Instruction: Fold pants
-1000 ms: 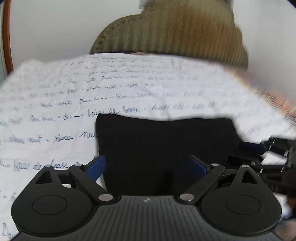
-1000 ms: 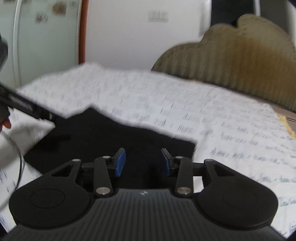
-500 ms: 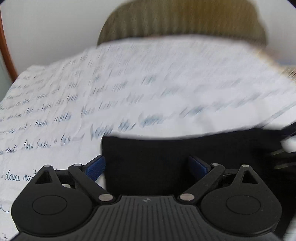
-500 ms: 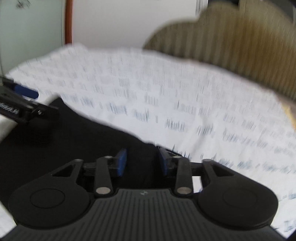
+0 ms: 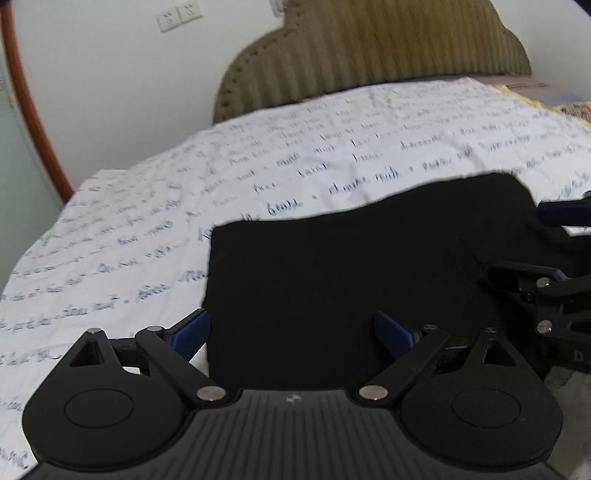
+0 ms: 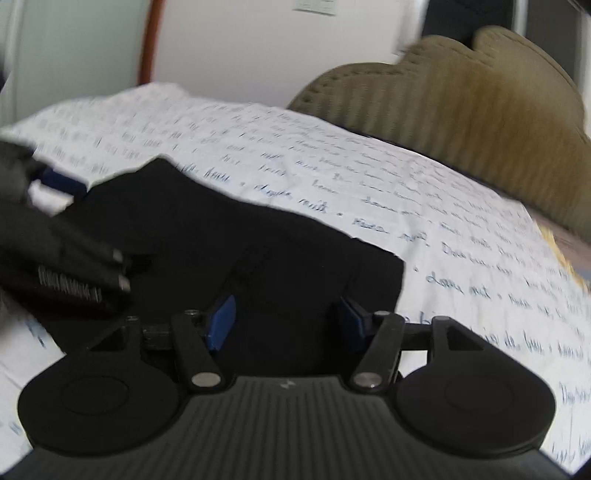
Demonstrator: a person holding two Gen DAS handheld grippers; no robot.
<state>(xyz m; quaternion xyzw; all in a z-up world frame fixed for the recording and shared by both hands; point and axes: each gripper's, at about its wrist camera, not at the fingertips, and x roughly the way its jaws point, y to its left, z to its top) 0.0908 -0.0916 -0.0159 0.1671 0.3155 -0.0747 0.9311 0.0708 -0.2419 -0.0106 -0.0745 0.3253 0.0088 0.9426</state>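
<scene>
Your pants (image 5: 351, 273): black, matte, folded into flat rectangular pad, lying on bed just ahead of both grippers. Left gripper (image 5: 291, 332): jaws spread wide, blue pads clear of cloth. Right gripper (image 6: 286, 321): jaws opening, fabric below, nothing pinched. Bedsheet (image 5: 258, 166): white, wrinkled, blue handwriting-like print. Headboard (image 5: 369, 48): olive, ribbed, scalloped. White wall, sockets (image 5: 179, 14).

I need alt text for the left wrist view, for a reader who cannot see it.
A folded black pair of pants lies flat on a white bedsheet printed with blue handwriting, and the open left gripper hovers at its near edge. The right gripper enters from the right; an olive ribbed headboard stands behind.
</scene>
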